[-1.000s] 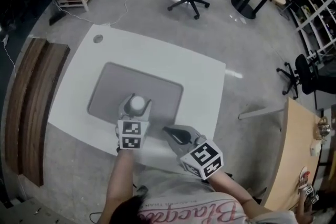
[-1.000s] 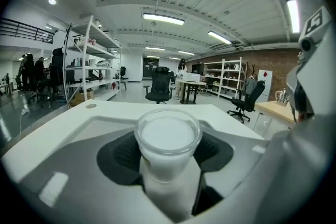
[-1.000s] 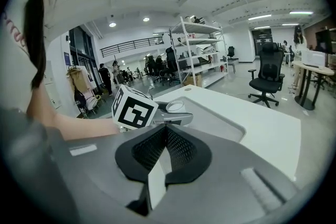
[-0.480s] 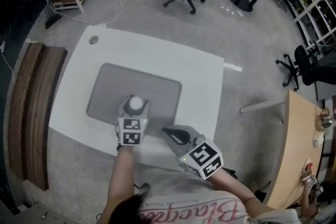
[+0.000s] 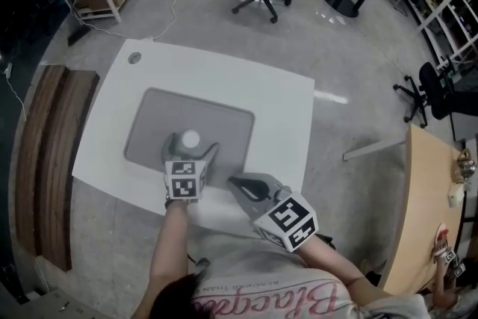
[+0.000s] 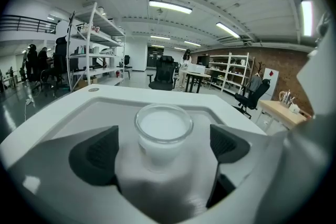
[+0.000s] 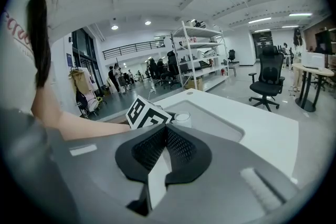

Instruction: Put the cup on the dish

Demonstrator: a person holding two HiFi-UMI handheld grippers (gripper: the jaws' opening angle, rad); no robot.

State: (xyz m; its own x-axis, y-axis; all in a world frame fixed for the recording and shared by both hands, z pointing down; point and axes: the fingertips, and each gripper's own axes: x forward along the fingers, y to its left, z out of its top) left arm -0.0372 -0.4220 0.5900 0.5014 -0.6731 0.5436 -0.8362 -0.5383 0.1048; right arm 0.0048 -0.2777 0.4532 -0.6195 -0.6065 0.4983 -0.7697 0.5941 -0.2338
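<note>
1. on my far left, wooden boards [image 5: 45, 160] lie on the floor beside the white table [image 5: 224, 78].
2. a grey tray [image 5: 202, 112] lies on the table, nearer its left half.
3. my left gripper [image 5: 192, 149] reaches over the tray's near edge. its jaws are spread wide, one on each side of the cup, and i see a gap at both pads [image 6: 94, 155].
4. the white cup [image 5: 190, 139] stands upright on the tray between those jaws, rim up [image 6: 164, 134].
5. my right gripper [image 5: 237, 183] hangs over the near edge of the table, just right of the tray. its jaws are pressed together with nothing between them [image 7: 164, 152].
6. from the right gripper view, the cup [image 7: 182, 119] shows just beyond the left gripper's marker cube [image 7: 147, 113].
</note>
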